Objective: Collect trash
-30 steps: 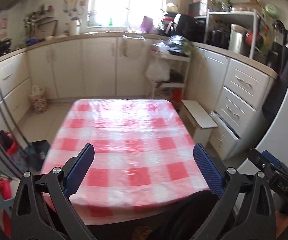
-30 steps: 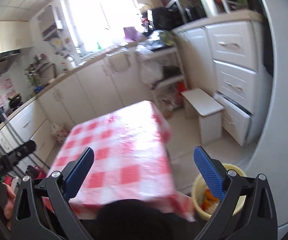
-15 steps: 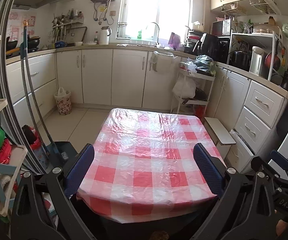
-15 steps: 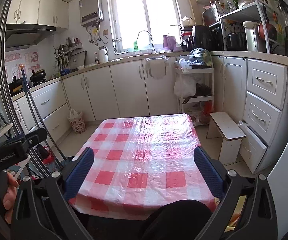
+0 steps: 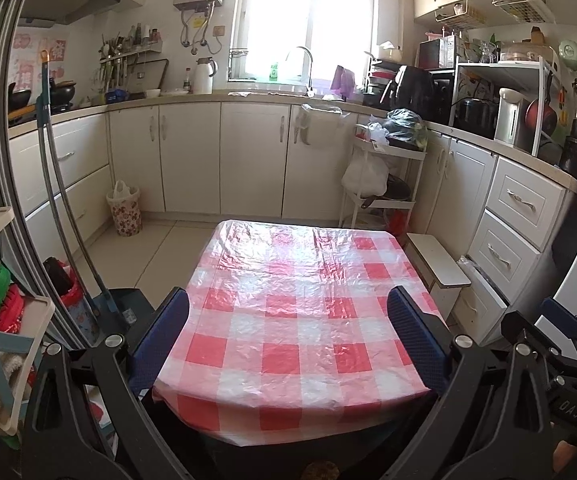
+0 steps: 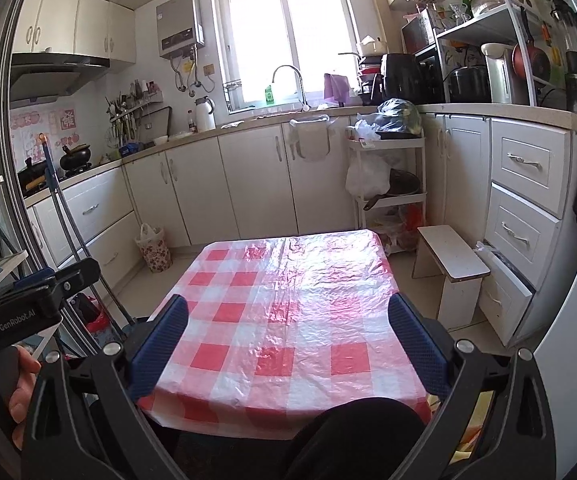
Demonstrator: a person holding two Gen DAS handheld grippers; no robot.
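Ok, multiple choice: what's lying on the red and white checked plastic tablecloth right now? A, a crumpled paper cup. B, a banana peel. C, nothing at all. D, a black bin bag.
C: in both wrist views the red and white checked plastic tablecloth is bare, and the open left gripper and open right gripper hold nothing.

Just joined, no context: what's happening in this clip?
A person holds a gripper in each hand in front of a table with a red-checked plastic cover, in a kitchen. The left gripper and right gripper are both open and hold nothing. No trash shows on the tabletop. A yellow bin is partly visible at the table's near right corner, behind the right gripper. Nothing is being handled at this moment.
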